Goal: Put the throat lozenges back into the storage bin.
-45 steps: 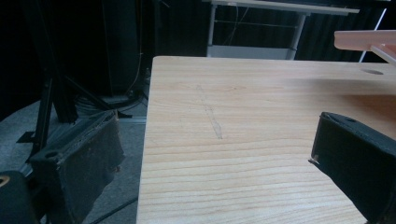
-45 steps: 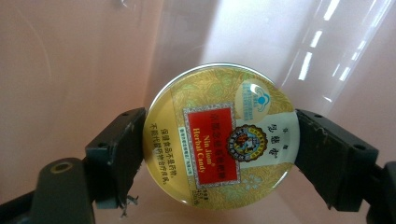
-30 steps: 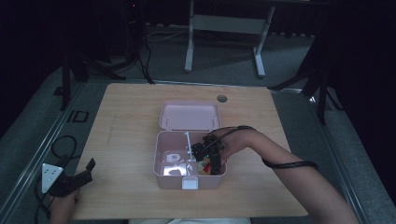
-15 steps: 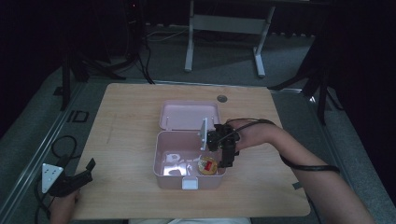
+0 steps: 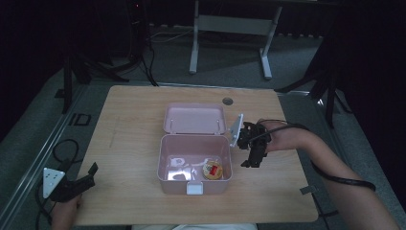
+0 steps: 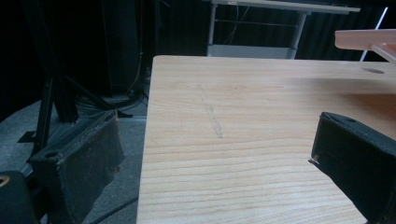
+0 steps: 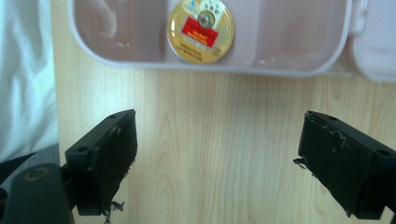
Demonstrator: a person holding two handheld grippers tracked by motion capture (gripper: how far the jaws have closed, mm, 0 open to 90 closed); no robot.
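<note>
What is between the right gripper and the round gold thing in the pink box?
The box's near side wall and a strip of bare table; the right gripper view shows it between the right gripper and the gold disc.

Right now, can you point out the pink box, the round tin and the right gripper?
pink box [image 5: 194, 184]: high view, front wall.
round tin [image 7: 201, 31]: right gripper view, lid centre.
right gripper [image 5: 251, 162]: high view, between the jaws.

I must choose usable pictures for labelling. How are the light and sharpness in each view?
High view: dim, dark surroundings, pink box lit. Left gripper view: table sharp, near jaws soft. Right gripper view: bright, the round tin legible in outline, its print blurred.
</note>
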